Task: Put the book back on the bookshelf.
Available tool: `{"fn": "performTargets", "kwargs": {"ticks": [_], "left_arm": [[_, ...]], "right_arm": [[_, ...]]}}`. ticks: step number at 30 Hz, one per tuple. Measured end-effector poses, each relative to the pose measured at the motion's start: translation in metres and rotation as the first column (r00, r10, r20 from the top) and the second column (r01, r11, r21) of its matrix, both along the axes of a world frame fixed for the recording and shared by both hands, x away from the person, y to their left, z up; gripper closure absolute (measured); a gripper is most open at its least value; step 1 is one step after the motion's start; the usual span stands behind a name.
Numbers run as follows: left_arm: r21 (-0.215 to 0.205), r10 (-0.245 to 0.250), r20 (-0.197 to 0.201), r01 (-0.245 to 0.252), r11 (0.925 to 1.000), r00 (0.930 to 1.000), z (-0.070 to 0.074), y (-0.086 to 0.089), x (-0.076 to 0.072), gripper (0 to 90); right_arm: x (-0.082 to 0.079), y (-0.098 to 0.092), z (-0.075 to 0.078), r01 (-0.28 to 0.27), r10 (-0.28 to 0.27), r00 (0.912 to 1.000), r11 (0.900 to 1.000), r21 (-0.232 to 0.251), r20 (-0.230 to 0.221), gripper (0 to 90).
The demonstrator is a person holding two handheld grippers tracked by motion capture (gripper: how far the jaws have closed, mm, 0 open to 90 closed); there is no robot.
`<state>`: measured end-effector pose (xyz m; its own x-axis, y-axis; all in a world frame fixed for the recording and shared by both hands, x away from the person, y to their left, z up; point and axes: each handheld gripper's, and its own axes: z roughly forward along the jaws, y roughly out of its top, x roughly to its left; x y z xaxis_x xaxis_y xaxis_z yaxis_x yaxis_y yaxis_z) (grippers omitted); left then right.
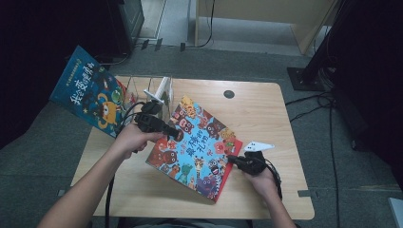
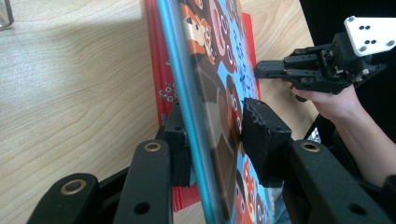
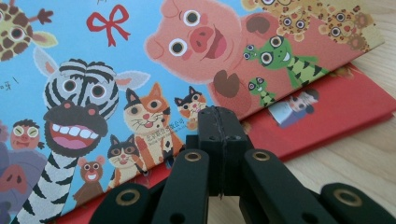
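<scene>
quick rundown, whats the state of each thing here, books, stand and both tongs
animal book: tilted, left edge lifted off the red book, between the left tongs' pads
red book: closed, flat on the table, under the animal book
dark blue book: closed, leaning up at the table's left corner
clear stand: upright
left tongs: closing on the animal book's edge
right tongs: shut, empty, tips at the books' edge

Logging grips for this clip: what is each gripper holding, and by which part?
Left gripper straddles the blue animal-cover picture book at its edge; grip unclear. Right gripper is shut, holding nothing.

Left claw (image 1: 177, 135) lifts blue animal book (image 1: 195, 142) off red book (image 1: 231, 156)
</scene>
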<state>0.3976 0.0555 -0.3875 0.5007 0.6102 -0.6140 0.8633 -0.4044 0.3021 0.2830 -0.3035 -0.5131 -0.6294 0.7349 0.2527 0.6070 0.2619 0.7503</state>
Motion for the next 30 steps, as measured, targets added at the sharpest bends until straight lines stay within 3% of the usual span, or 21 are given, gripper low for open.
{"fn": "performTargets", "kwargs": {"ticks": [3,6,10,14,16,20,24,30], "left_arm": [[0.013,-0.051,-0.013,0.051,0.9986,0.9986,0.005,-0.015,0.001,68.3],[-0.049,-0.062,-0.027,0.060,0.9970,0.9977,0.013,-0.015,0.004,75.6],[-0.007,-0.064,-0.043,0.063,0.9980,0.9971,0.026,-0.020,0.007,77.7],[0.045,-0.069,-0.045,0.071,0.9965,0.9966,0.044,-0.021,0.010,79.7],[0.056,-0.076,-0.037,0.078,0.9954,0.9964,0.053,-0.021,0.011,81.0],[0.119,-0.100,-0.020,0.102,0.9876,0.9948,0.066,-0.022,0.004,80.9],[0.149,-0.115,0.022,0.110,0.9826,0.9931,0.079,-0.015,-0.007,80.8],[0.120,-0.062,0.076,0.053,0.9914,0.9951,0.095,0.015,-0.024,81.0]], "right_arm": [[0.003,0.007,0.000,-0.015,0.015,0.9998,1.000,-0.011,0.013,90.0],[0.005,0.013,0.001,-0.020,0.023,0.9987,0.998,-0.059,0.045,82.7],[0.009,0.012,0.005,-0.035,0.037,0.9989,0.996,-0.080,0.028,78.2],[0.009,0.002,0.011,0.004,-0.001,0.9984,0.999,-0.049,0.056,78.0],[0.008,-0.002,0.012,0.012,-0.009,0.9983,0.999,-0.049,0.057,77.8],[0.008,-0.002,0.012,0.013,-0.010,0.9980,0.998,-0.054,0.062,77.7],[0.009,0.000,0.014,0.009,-0.005,0.9978,0.999,-0.051,0.066,77.7],[0.011,0.008,0.013,-0.009,0.013,0.9966,0.999,-0.051,0.082,72.3]]}}
